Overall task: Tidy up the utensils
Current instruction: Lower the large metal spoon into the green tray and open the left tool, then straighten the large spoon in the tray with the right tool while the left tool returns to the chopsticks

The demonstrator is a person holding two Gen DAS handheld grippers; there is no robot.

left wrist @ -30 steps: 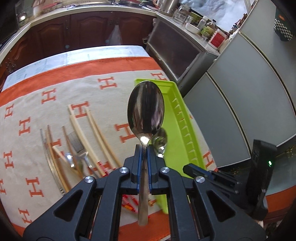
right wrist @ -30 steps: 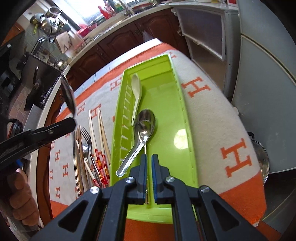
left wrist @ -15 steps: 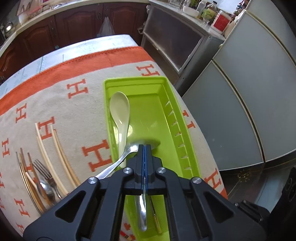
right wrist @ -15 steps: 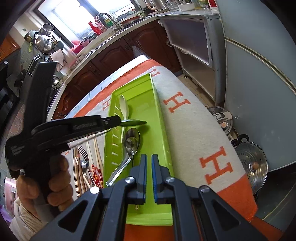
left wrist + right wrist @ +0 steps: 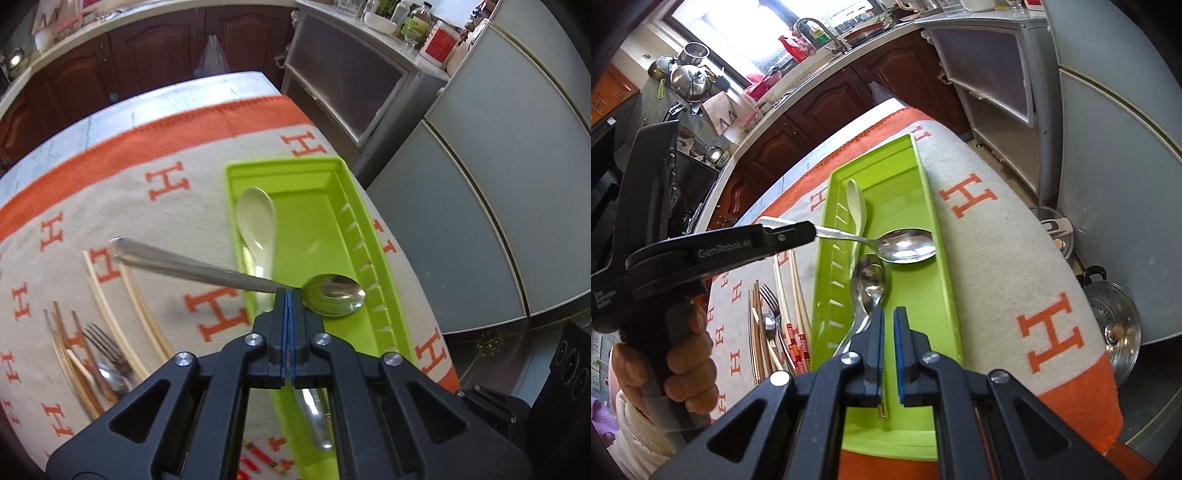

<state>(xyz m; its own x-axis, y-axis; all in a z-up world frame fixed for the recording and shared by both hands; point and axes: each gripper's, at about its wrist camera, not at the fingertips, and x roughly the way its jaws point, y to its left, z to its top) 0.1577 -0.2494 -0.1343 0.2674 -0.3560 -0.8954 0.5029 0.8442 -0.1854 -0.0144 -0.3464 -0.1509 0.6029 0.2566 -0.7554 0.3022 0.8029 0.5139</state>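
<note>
**Spoon swung over tray, not yet released**

Swung across since a second ago: spoon [image 5: 332,295] then stood bowl-up over the cloth, now lies crosswise over the tray [image 5: 369,236], bowl above the right side, handle sticking out left past the rim. Left gripper [image 5: 288,295] clamped shut on the spoon's neck, carried in over the tray and lower than before. From the right wrist view, bowl [image 5: 908,245] looks just above the floor of the tray; contact cannot be told.

Already in tray: white spoon [image 5: 256,225] along the left wall, steel spoon [image 5: 868,284] lengthwise near the middle. Crosswise spoon sits just beyond that one's bowl.

Right gripper [image 5: 888,325] nearly closed, hovering over the near end of the tray. Thin gold-tipped stick [image 5: 881,410] visible below the pads; gripped or merely lying in the tray, cannot tell.

Step in hand: placing a spoon. Next move likely needs a turn to bring the handle parallel to the tray walls, then lower and release beside the other two. Dropped as is, handle would hang on the left rim.

Still on cloth [image 5: 110,206], left: fork [image 5: 107,343], chopsticks [image 5: 110,306], another spoon.
</note>
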